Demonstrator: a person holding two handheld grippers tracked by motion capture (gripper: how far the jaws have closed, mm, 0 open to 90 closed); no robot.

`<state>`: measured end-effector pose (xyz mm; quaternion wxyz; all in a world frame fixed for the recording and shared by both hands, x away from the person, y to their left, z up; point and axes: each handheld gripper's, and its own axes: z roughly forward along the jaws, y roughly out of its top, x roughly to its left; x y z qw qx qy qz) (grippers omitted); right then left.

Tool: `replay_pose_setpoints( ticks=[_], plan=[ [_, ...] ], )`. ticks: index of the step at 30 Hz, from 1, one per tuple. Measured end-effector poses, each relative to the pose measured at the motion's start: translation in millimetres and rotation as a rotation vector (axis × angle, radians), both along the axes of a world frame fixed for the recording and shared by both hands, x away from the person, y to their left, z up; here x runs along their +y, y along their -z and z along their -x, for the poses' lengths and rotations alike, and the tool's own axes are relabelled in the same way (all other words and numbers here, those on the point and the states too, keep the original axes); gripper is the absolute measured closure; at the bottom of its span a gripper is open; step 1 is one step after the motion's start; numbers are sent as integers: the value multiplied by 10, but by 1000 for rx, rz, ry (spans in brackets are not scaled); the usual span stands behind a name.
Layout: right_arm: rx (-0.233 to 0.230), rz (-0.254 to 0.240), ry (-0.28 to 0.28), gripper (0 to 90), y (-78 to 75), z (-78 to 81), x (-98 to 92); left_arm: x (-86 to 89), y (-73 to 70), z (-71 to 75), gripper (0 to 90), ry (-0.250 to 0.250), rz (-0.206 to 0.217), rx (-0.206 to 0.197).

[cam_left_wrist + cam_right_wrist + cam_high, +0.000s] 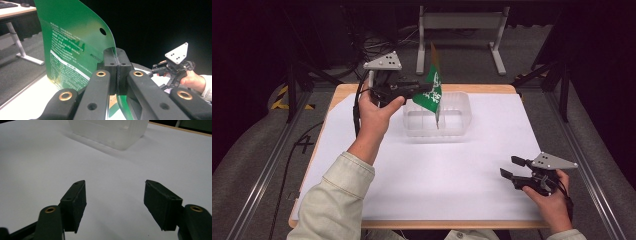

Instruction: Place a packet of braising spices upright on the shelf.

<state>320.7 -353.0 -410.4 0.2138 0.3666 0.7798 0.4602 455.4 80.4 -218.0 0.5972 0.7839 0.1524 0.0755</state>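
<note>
High view: left gripper (428,89), upper centre, is clamped on a green packet (431,95) hanging over a clear tub (462,107).
Packet: looks light, thin, floppy and slick; best pinched at its flat edge.
Right gripper (511,167): lower right, jaws apart, low over the table (437,170).
</note>
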Motion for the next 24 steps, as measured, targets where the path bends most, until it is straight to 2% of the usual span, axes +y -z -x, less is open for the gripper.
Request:
replay_pose_setpoints(
  ticks=[4, 8, 11, 24],
  plan=[
    [1, 1, 9, 343, 4, 33, -16, 2, 2, -56, 900, 9, -1, 5],
    [4, 2, 26, 344, 13, 90, -56, -22, 9, -143, 900, 25, -32, 2],
    [10, -1, 41, 343, 17, 128, -86, -32, 31, -200, 900, 26, -33, 13],
    [16, -16, 62, 343, 30, 205, -149, 1, 119, -357, 900, -2, -91, 25]
  ],
)
